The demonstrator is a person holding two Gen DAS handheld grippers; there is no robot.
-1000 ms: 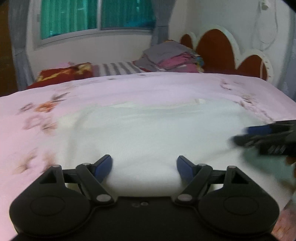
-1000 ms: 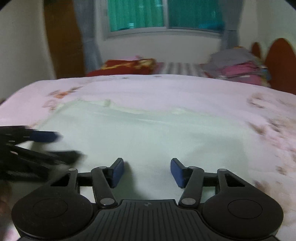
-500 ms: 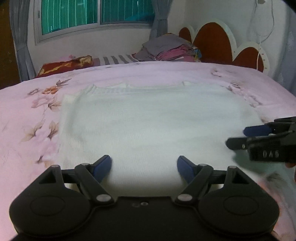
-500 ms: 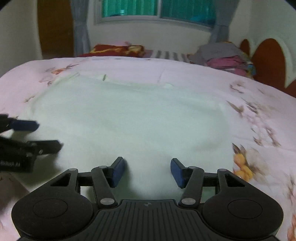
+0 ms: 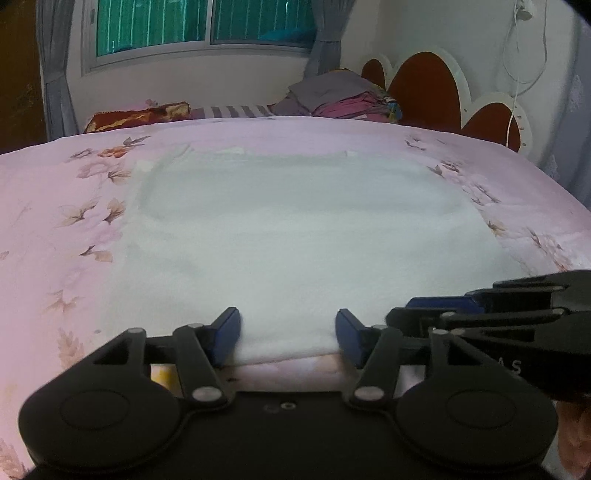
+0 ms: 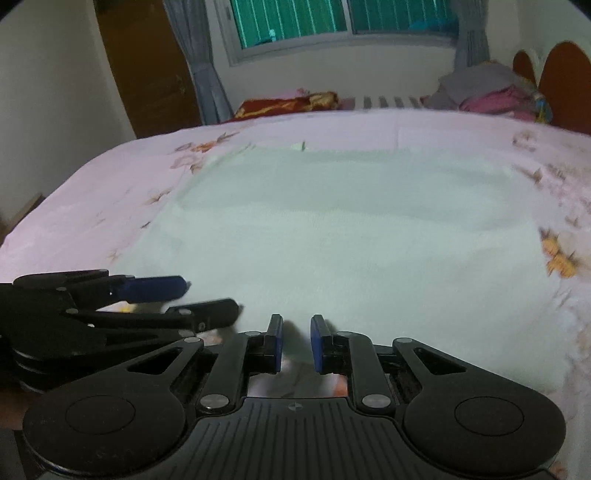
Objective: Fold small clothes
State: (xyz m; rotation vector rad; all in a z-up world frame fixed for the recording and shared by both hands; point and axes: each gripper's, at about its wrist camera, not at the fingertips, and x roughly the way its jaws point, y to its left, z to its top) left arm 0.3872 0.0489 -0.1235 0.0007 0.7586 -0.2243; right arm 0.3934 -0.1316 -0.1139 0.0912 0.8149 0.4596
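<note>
Both grippers sat at the white garment's [image 5: 295,236] 6 o'clock hem: left gripper [image 5: 287,336] wide open, right gripper [image 6: 296,343] nearly closed, grip unclear. Pinch both layers evenly before lifting.

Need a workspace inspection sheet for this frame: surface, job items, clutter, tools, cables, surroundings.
Surface: pink floral bedsheet, smooth.
Job's things: white garment spread flat, near hem lifted off the sheet.
Clutter: folded clothes pile and red pillow at the far edge.
Grippers: left tool open around the hem; right tool narrowed at the hem, grip unclear.
Cables: white cord hanging on the wall.
Surroundings: window, grey curtains, scalloped headboard, wooden door.
</note>
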